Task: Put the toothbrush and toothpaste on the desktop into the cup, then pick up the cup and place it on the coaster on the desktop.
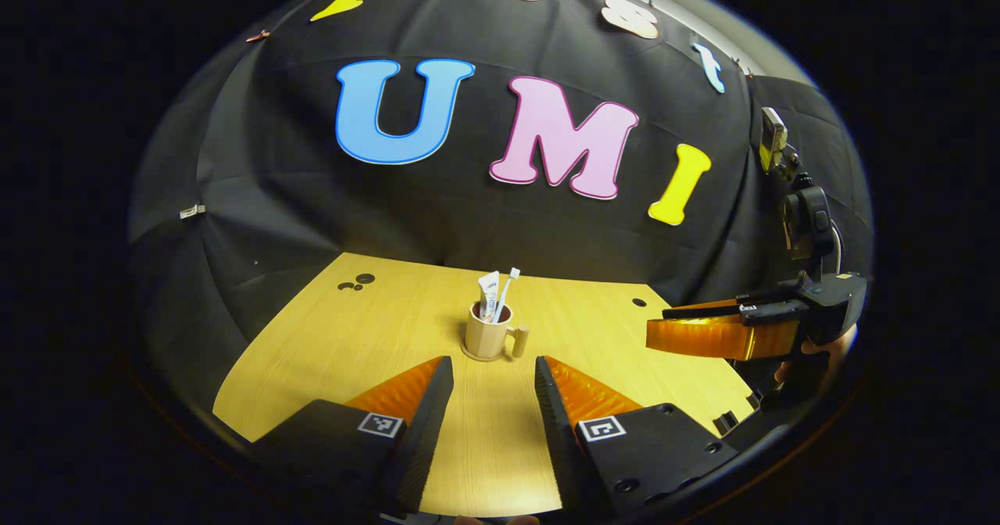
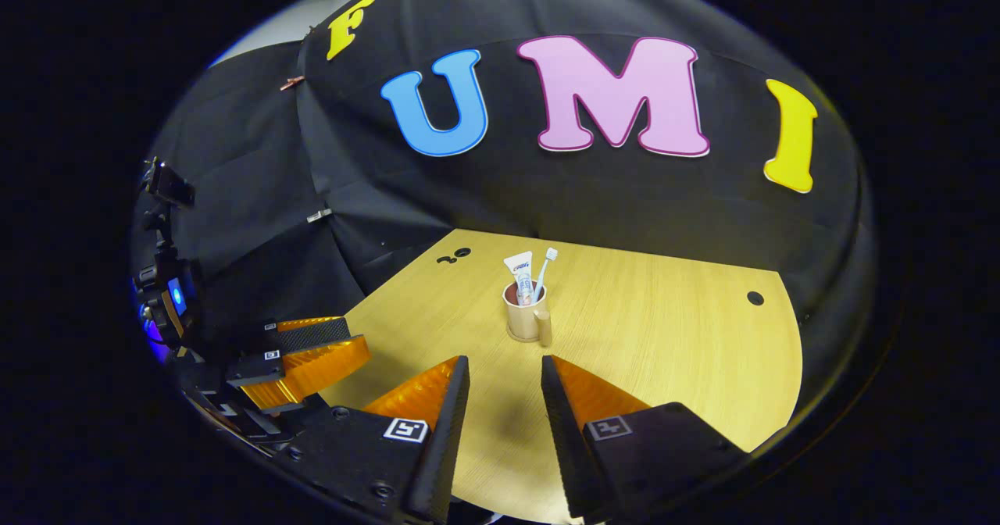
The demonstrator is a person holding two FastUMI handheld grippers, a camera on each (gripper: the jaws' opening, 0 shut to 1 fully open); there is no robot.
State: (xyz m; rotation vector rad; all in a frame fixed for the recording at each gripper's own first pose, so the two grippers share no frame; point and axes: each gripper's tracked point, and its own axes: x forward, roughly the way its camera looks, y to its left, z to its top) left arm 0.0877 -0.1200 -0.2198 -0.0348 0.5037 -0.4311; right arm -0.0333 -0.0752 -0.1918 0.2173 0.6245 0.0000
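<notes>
Your left gripper [image 1: 494,369] sits lowest in the left gripper view, fingers spread and empty above the desk [image 1: 336,337]. Just ahead of the gap stands the cup [image 1: 487,334] on the coaster [image 1: 472,353], handle to the right, with the toothpaste [image 1: 489,292] and toothbrush [image 1: 506,291] upright inside. In the right gripper view your right gripper [image 2: 504,369] is likewise parted and empty, pointing at the cup [image 2: 523,320], whose handle faces you; toothpaste [image 2: 521,275] and toothbrush [image 2: 544,269] lean in it. Both grippers are apart from the cup.
</notes>
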